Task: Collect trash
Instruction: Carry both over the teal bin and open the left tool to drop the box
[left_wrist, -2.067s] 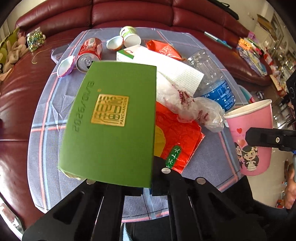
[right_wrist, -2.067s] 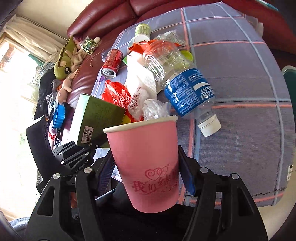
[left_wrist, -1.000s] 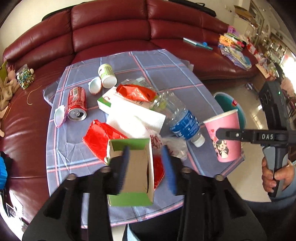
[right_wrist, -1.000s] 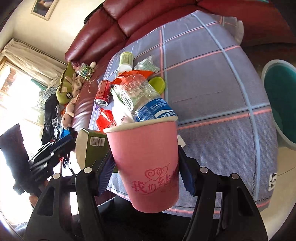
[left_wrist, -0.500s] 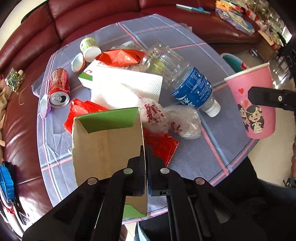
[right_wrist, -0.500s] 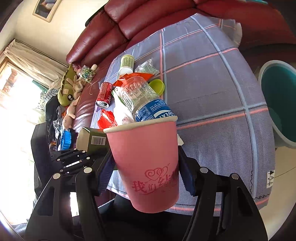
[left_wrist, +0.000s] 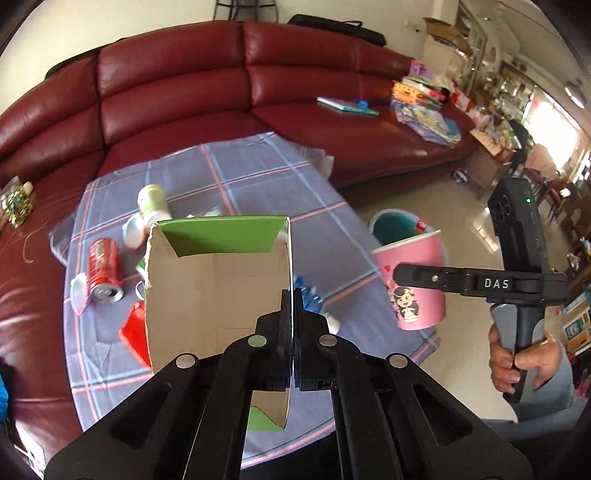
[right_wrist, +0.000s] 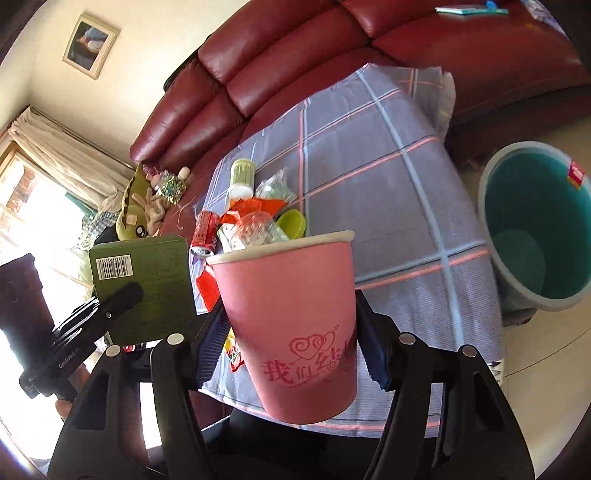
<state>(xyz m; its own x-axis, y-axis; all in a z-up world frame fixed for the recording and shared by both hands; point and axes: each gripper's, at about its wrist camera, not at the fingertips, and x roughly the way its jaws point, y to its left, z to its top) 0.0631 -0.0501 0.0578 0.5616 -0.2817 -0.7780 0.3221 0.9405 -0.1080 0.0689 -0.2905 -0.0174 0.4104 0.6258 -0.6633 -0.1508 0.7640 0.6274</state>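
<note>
A green cardboard box (left_wrist: 214, 288), open end facing the camera, hangs above the table. My left gripper (left_wrist: 293, 325) is shut on its right wall. The right wrist view shows the box's barcode side (right_wrist: 147, 284) at left, with that gripper (right_wrist: 122, 295) clamped on it. My right gripper (right_wrist: 291, 341) is shut on a pink paper cup (right_wrist: 288, 295), held upright. From the left wrist view the cup (left_wrist: 413, 266) is off the table's right edge, with a hand (left_wrist: 506, 362) on the handle. A teal bin (right_wrist: 491, 236) stands on the floor at right.
The checked tablecloth (right_wrist: 369, 147) carries a red can (left_wrist: 103, 269), a clear bottle (right_wrist: 258, 229), red wrappers (left_wrist: 135, 328), a green-white yogurt cup (left_wrist: 153, 205) and a green lid (right_wrist: 291, 223). A dark red sofa (left_wrist: 184, 92) wraps around behind. The bin (left_wrist: 391, 221) sits beyond the table's right corner.
The left jaws, open around the box wall a second ago, closed on it and raised the box off the table. Both hands rose, and the bin came further into view.
</note>
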